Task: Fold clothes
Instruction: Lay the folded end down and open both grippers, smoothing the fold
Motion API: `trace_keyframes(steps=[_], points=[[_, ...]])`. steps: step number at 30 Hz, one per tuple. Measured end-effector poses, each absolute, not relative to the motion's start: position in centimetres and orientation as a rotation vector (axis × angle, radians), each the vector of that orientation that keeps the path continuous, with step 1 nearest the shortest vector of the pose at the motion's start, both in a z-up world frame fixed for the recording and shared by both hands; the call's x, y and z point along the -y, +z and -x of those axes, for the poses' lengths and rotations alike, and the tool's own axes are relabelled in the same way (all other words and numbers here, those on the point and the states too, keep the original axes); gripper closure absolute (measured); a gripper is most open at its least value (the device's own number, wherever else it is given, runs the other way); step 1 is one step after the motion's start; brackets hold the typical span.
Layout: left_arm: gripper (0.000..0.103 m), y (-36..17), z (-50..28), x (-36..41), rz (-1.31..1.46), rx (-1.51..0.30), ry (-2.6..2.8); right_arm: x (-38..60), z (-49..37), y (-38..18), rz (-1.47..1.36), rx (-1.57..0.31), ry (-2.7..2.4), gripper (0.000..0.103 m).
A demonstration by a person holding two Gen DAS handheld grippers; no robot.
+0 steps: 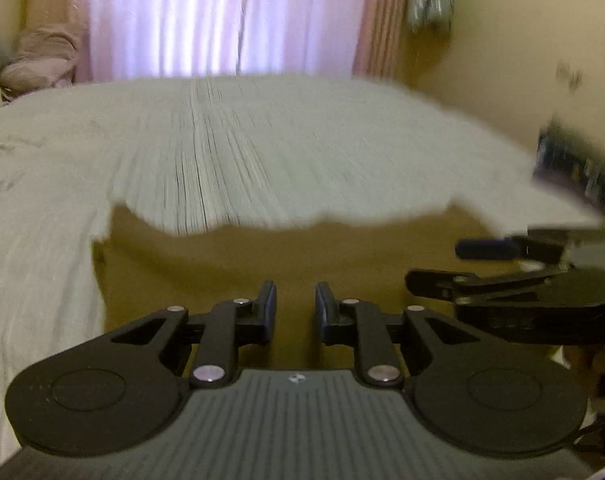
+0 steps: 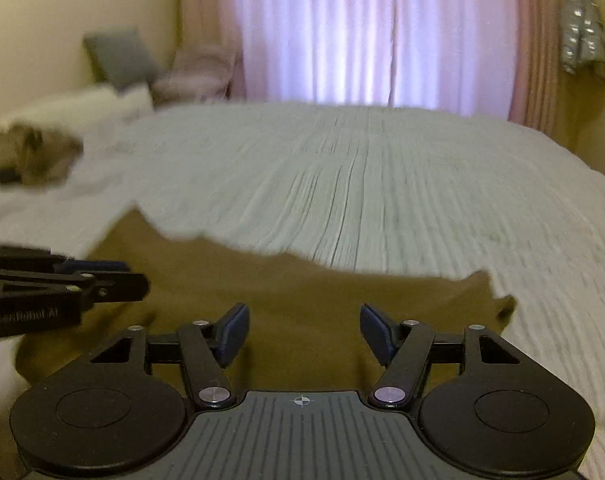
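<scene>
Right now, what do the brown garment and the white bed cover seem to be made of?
Brown garment: apparently soft matte knit or cotton; it lies limp without shine. White bed cover: probably crinkled or ribbed woven cotton; fine parallel ridges show, though blur leaves this open.

A home bedroom: a bed (image 2: 382,184) under a pale ribbed bedspread, pillows (image 2: 122,58) stacked in the far corner (one grey), and pink curtains (image 2: 366,32) glowing over a window.
</scene>
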State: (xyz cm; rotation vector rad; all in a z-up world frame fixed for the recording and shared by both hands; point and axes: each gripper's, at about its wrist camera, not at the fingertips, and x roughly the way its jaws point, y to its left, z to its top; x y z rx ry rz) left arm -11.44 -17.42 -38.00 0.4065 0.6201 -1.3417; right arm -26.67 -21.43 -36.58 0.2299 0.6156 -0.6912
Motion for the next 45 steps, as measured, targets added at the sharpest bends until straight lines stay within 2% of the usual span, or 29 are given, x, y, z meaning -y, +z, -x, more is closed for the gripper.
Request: trace_keyframes(steps=[3, 9, 13, 16, 18, 19, 20, 22, 24, 26, 29, 33, 37, 39, 45], points=[[0.087, -39.1, 11.8, 17.1, -0.43, -0.597, -1.342, 21.8, 25.9, -39.3, -0.255, -0.69, -0.71, 0.041], [0.087, -37.6, 11.2, 16.1, -0.386, -0.591, -1.381, 20.0, 26.9, -36.7, -0.241, -0.629, -0.752, 0.041], [0.09, -37.7, 10.6, 16.6, -0.406, -0.634, -1.378, 20.4, 25.8, -38.4, -0.277, -0.688, -0.785, 0.041], [0.09, -36.2, 10.4, 16.5, -0.362, -0.593, -1.397, 19.1, 26.5, -36.3, -0.29, -0.621, -0.795, 0.041], [0.091, -35.9, 10.3, 17.3, -0.347, -0.592, -1.411, 19.7, 26.3, -35.0, -0.27, -0.58, -0.815, 0.046], [0.092, -36.2, 10.4, 17.9, -0.354, -0.599, -1.412, 20.0, 25.9, -35.1, -0.268, -0.585, -0.816, 0.053], [0.092, -36.6, 10.5, 18.5, -0.365, -0.609, -1.412, 20.2, 25.6, -35.2, -0.267, -0.59, -0.817, 0.055], [0.092, -38.4, 10.7, 20.0, -0.418, -0.623, -1.394, 21.0, 24.7, -35.6, -0.265, -0.608, -0.819, 0.055], [0.092, -39.9, 11.0, 20.9, -0.45, -0.612, -1.371, 22.7, 23.5, -38.3, -0.26, -0.689, -0.814, 0.055], [0.092, -39.6, 11.0, 20.9, -0.45, -0.61, -1.368, 22.8, 23.0, -39.3, -0.224, -0.689, -0.815, 0.055], [0.093, -37.4, 9.6, 20.1, -0.355, -0.64, -1.392, 23.5, 23.2, -37.4, -0.249, -0.693, -0.797, 0.055], [0.092, -36.2, 6.3, 20.0, -0.274, -0.585, -1.324, 26.2, 24.6, -34.3, -0.227, -0.586, -0.843, 0.055], [0.093, -39.5, 2.0, 22.3, -0.323, -0.695, -1.198, 31.8, 25.1, -36.6, -0.295, -0.673, -0.899, 0.055], [0.097, -39.2, 0.9, 21.6, -0.283, -0.718, -1.21, 33.4, 25.9, -37.5, -0.352, -0.678, -0.884, 0.055], [0.095, -36.0, 3.7, 16.1, -0.272, -0.672, -1.2, 28.1, 30.2, -32.1, -0.323, -0.569, -0.892, 0.055]])
